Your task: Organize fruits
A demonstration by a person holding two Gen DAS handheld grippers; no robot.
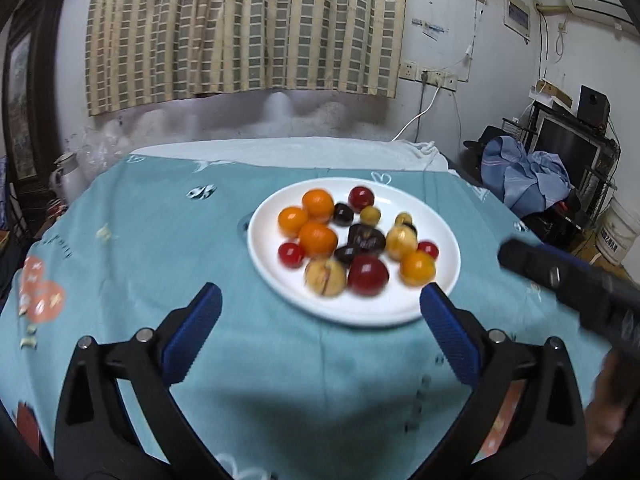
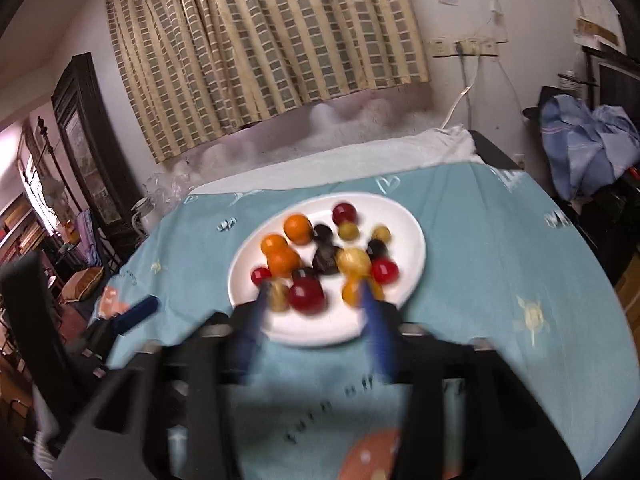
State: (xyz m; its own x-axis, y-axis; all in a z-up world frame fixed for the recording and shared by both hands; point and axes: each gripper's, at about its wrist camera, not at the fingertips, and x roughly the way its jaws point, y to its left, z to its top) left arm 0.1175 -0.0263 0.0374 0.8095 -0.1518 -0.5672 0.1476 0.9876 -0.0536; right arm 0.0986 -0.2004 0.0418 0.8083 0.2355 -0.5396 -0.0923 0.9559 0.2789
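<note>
Your left gripper [image 1: 320, 296] has its jaws spread wide and holds nothing; its blue pads [image 1: 192, 332] hang over bare teal tablecloth [image 1: 160, 240], the right-hand pad overlapping the near rim of the white plate [image 1: 360, 312]. Your right gripper [image 2: 314, 298] is blurred, but its jaws stand apart with nothing between them, and its tips reach over the plate's near edge, flanking a dark red plum [image 2: 306, 296].

All the fruit sits on that plate, packed close: oranges [image 1: 318, 238] on the left side, small red [image 1: 291, 254] and dark purple [image 1: 366, 238] ones through the middle, yellow fruits [image 1: 325, 278] toward the front and right. Many touch one another, so there is little free room around any single piece.

From the left wrist view, the right gripper's dark body [image 1: 568, 276] crosses in from the right edge, just beside the plate. Beyond the table hang a checked curtain [image 1: 244, 28] and a wall socket strip [image 1: 428, 74]; crumpled blue clothing [image 1: 520, 176] lies off to the right.
</note>
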